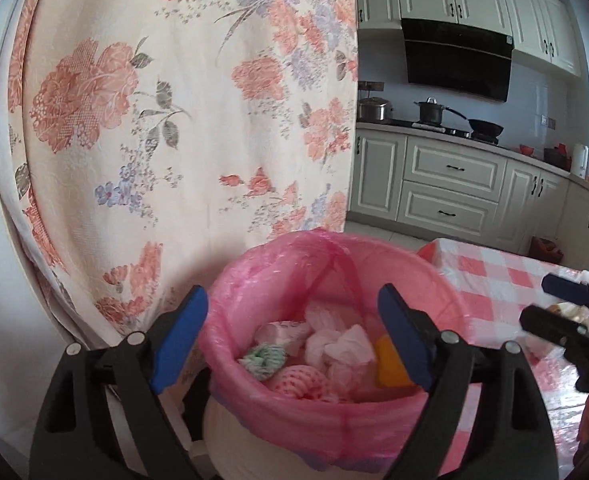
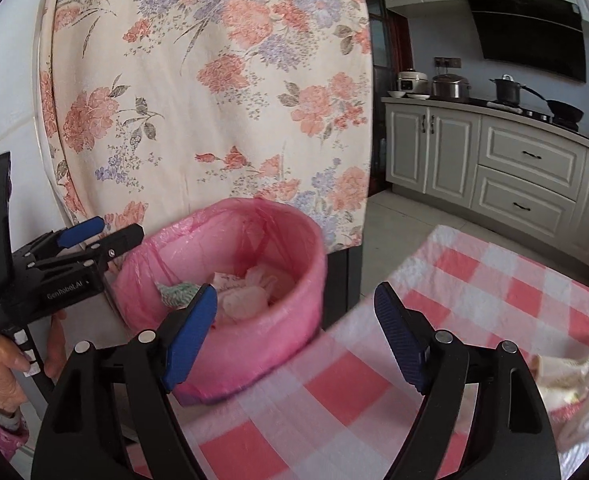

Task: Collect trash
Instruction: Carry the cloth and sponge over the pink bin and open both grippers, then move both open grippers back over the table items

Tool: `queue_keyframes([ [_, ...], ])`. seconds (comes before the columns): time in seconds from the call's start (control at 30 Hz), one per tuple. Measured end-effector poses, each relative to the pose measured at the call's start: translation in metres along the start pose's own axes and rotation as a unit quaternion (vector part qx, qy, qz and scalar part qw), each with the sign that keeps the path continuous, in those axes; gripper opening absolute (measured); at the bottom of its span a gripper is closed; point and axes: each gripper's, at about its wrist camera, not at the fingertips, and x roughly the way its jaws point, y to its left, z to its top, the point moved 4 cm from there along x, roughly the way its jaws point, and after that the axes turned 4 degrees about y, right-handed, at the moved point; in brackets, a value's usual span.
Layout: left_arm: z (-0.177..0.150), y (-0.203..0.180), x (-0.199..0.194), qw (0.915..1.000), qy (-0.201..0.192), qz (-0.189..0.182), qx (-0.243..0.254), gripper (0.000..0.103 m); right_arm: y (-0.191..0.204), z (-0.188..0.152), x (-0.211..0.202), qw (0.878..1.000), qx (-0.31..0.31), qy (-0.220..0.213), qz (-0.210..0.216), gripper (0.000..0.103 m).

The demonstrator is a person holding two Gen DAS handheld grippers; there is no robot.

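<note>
hovering over the pink-lined trash bin [image 1: 334, 280], the left tool [image 1: 294, 336] gapes empty; the right tool [image 2: 294, 336] likewise, above the checkered counter [image 2: 474, 280].

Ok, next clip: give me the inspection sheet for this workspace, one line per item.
Surface: table under a pink-and-white checked cloth, mostly bare in view.
Job's things: bin lined with a pink bag, beside the table edge; crumpled tissues, a green-and-white wad and a yellow piece inside.
Clutter: crumpled pale wrapper or paper on the cloth at the right.
Grippers: left tongs open over the bin, nothing between them; right tongs open above the table edge, empty.
Cables: nothing seen.
Surroundings: floral cloth hanging behind the bin; kitchen cabinets, pots on the stove, black range hood.
</note>
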Motion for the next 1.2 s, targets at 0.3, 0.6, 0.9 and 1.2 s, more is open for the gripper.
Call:
queue_keyframes([
  [0.3,-0.016,-0.097,-0.018,0.9976,-0.005,-0.069,0.002,0.096,-0.058,-0.047,-0.055,0.997,0.034,0.0,-0.068,0.076],
  [0.6,-0.054,-0.202,-0.017,0.9892,0.033,-0.136,0.043,0.096,-0.13,-0.1,-0.105,0.985,0.081,0.01,-0.15,0.076],
  [0.9,-0.075,-0.27,-0.009,0.9826,0.05,-0.152,0.095,0.096,-0.188,-0.128,-0.131,0.969,0.138,0.016,-0.203,0.076],
  [1.2,-0.084,-0.284,-0.001,0.981,0.058,-0.148,0.112,0.096,-0.199,-0.131,-0.137,0.963,0.154,0.013,-0.219,0.076],
])
